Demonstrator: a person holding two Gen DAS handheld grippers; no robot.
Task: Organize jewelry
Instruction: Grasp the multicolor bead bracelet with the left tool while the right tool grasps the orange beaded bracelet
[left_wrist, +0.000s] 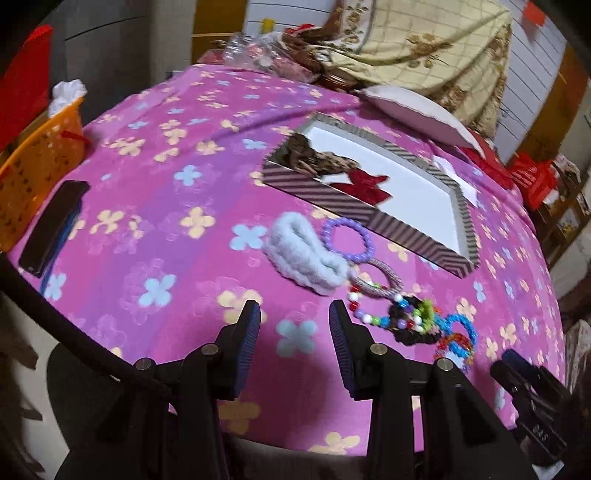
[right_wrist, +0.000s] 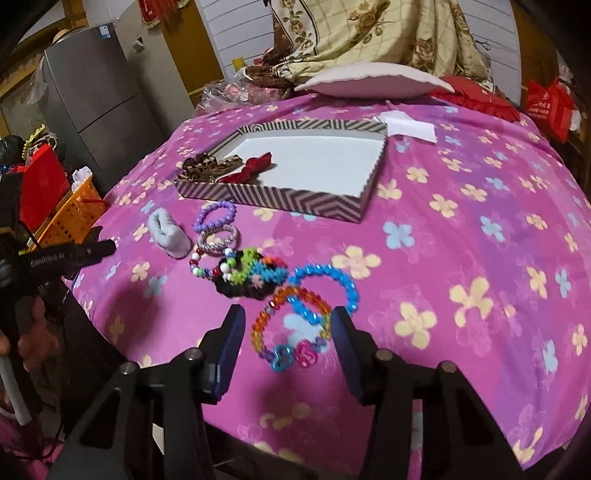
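Right wrist view: the right claw (right_wrist: 288, 332) stands spread, not yet pinching, straddling the rainbow beaded bracelet (right_wrist: 290, 334) flat on the pink flowered worktop (right_wrist: 461, 229). Beyond lie the blue beaded bracelet (right_wrist: 328, 284) and tangled pieces, then the zigzag-patterned shallow box (right_wrist: 295, 199). The left claw (left_wrist: 295, 321), also spread, hangs empty beside the fluffy white scrunchie (left_wrist: 306, 254). Motion blur hides the bead detail.

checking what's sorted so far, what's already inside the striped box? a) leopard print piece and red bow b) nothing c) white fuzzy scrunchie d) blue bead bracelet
a: the leopard print piece and red bow lie in a corner of the striped box, while the bracelets and scrunchies are outside on the cloth.
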